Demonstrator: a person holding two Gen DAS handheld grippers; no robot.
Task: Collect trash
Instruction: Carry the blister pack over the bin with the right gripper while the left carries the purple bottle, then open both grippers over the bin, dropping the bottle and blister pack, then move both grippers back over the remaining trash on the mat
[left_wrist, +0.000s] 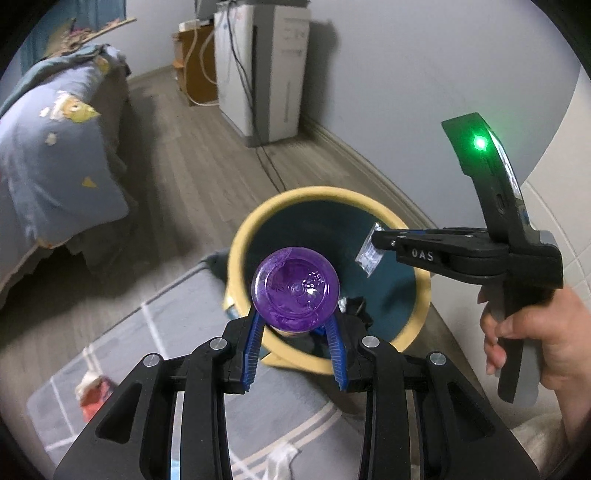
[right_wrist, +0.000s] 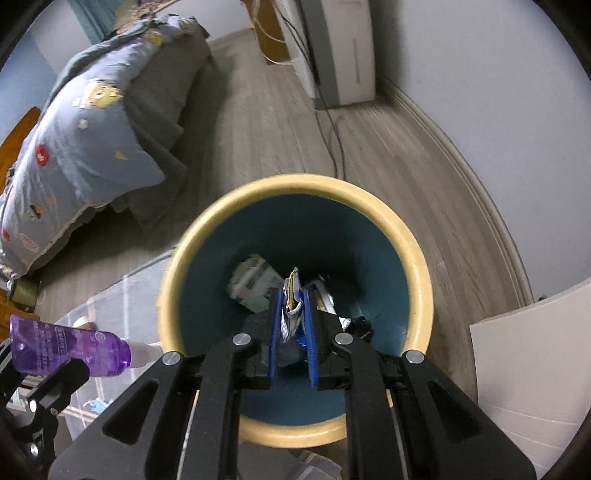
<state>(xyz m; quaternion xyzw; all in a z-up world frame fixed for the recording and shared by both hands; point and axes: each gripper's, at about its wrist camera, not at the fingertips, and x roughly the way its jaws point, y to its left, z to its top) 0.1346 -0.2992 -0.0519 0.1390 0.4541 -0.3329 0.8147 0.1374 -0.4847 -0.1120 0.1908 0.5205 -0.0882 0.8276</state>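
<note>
Both claws hang over the bin (right_wrist: 295, 192). The left gripper (left_wrist: 295, 325) clamps a purple bottle (left_wrist: 294, 288) base-first above the rim; the right gripper (right_wrist: 293, 332), nearly closed, pinches a crumpled wrapper (right_wrist: 291, 306) over the bin's open mouth.

Both cameras sit on the grippers and look steeply down, close above the trash bin (left_wrist: 417, 243) (right_wrist: 417, 258). The left view faces it from the left side, the right view straight into it. Both share the bin, the bed (left_wrist: 55, 158) (right_wrist: 92, 147) and the floor.
</note>
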